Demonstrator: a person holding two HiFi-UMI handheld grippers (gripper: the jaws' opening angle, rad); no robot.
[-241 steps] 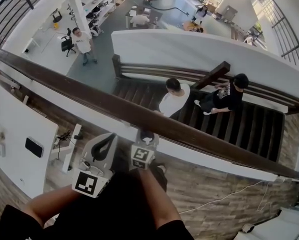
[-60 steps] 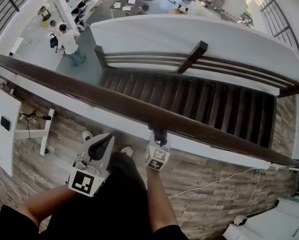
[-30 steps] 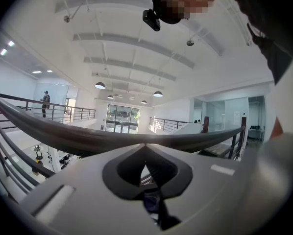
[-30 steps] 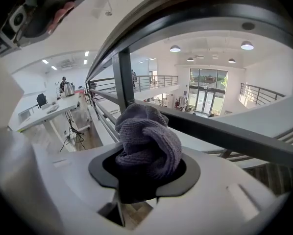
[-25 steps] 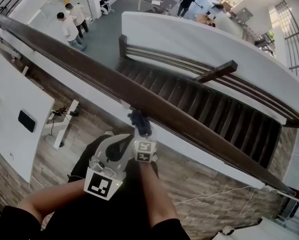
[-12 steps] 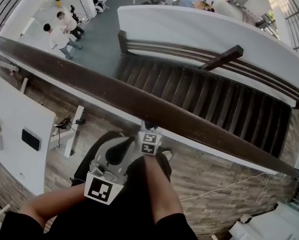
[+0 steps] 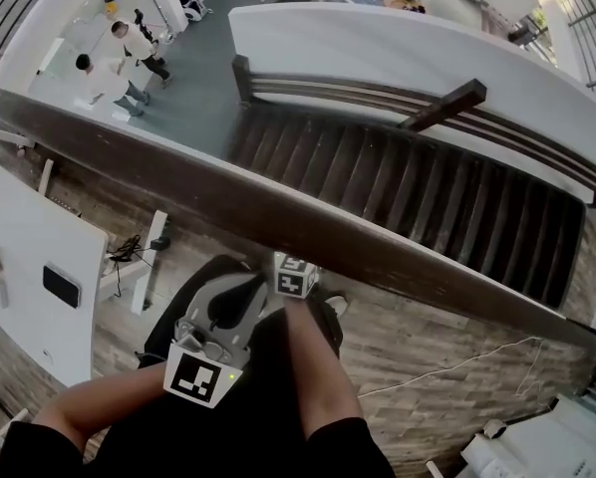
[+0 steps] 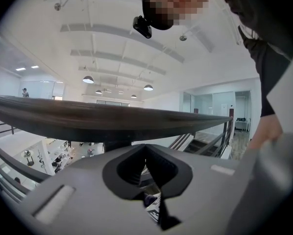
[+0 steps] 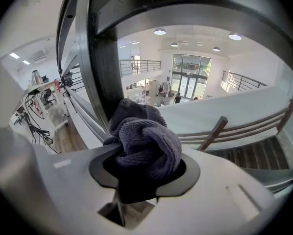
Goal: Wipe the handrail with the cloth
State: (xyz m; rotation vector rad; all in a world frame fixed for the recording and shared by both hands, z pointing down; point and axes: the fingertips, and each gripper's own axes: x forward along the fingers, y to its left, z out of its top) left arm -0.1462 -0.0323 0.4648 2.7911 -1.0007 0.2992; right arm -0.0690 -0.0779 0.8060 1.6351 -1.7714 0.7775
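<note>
The right hand-held gripper [image 9: 144,174] clamps a bunched grey cloth [image 9: 147,140] just beneath the dark handrail [image 7: 378,252], whose long axis runs crosswise over its jaws. The left hand-held gripper [image 8: 147,174], jaws together and empty, sits lower, beside it.

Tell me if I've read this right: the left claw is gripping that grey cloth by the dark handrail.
Not quite: it is the right claw that grips the grey cloth by the dark handrail, as the right gripper view shows. The left claw is closed on nothing in the left gripper view.
</note>
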